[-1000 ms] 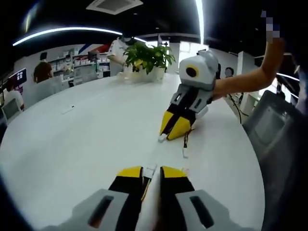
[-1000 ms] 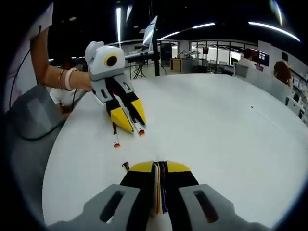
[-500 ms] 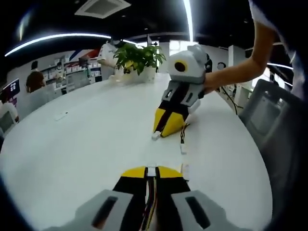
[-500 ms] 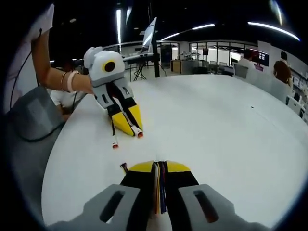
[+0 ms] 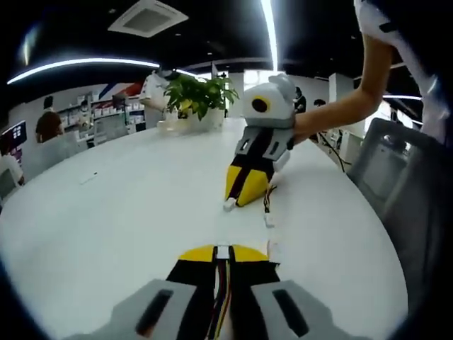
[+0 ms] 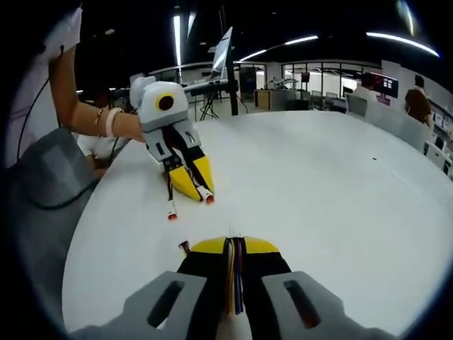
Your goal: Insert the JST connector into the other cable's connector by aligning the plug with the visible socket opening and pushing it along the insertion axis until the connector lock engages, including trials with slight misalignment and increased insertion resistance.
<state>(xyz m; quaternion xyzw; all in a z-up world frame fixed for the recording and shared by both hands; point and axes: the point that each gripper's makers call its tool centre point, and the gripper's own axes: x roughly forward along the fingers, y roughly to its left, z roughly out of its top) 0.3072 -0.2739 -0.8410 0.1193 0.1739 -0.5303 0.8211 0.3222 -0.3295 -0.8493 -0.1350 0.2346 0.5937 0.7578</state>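
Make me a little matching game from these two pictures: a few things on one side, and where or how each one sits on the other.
Things:
1. left tongs
2. right tongs
3. potted plant
4. grey chair

Places or states:
A. stands at the far edge of the white table
B. shut on a white connector with coloured wires
C. off the table, beside its rim
D. shut on a flat bundle of coloured wires

Pairs: 1-B, 2-D, 3-A, 4-C

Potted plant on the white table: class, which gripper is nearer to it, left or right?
Right. The right gripper is partway toward the potted plant; the left gripper sits farther back, behind it.
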